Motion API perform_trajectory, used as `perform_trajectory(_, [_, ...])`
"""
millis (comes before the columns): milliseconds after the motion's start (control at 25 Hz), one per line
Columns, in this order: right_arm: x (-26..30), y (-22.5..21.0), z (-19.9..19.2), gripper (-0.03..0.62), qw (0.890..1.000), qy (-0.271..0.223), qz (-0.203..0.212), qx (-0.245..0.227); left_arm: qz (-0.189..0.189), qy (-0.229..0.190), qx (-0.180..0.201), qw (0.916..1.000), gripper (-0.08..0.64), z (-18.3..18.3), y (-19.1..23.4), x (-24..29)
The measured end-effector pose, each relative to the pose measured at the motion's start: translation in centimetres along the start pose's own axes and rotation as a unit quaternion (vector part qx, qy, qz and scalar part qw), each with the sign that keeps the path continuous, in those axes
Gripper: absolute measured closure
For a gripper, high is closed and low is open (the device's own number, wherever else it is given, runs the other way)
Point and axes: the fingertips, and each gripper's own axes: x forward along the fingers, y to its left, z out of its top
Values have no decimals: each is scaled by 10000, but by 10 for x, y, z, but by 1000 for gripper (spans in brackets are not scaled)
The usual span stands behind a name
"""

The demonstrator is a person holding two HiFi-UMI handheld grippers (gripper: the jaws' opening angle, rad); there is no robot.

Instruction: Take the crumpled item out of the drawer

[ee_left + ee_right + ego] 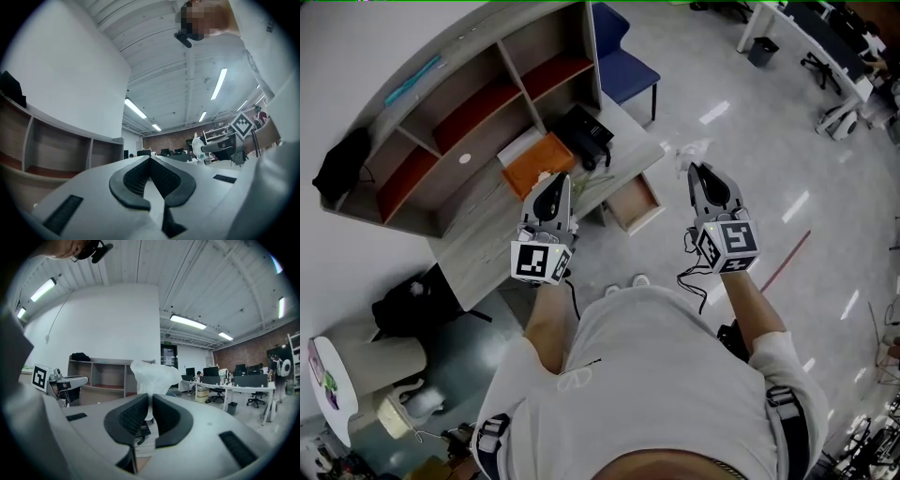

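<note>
The crumpled item [153,373] is a white wad of thin paper or plastic, and it sticks up out of my right gripper [150,401], which is shut on its lower end. In the head view this right gripper [695,171] is raised in the air to the right of the desk, with the white crumpled item [688,153] at its tip. Below and to its left, the small wooden drawer [635,202] stands pulled out. My left gripper [563,180] hangs above the desk's front edge. Its jaws [150,160] meet at the tips with nothing between them.
On the wooden desk [487,234] lie an orange box [539,164] and a black device [586,136]. Behind them stands an open shelf unit [459,103] with a black bag [342,164] on its end. A blue chair [623,61] stands beyond the desk.
</note>
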Motion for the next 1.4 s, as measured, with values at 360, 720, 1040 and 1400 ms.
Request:
perform_trajectory(360, [-8,-10,9,563,9997,-164,-32,164,63,-52,66,9999,560,5,1,0])
perform_trajectory(720, [-6,-10,9,569,9998,-145,31,151,87,-47,74,9999,560,4,-4,2])
perform_trajectory(1040, [-5,-12,6,571,9997,-149,39,178,98,-62,77,9999,560,5,-6,3])
perform_trajectory(1400, [-2,-15,5,571,9997,-141,13,191,58,-40,74,9999,560,4,-7,8])
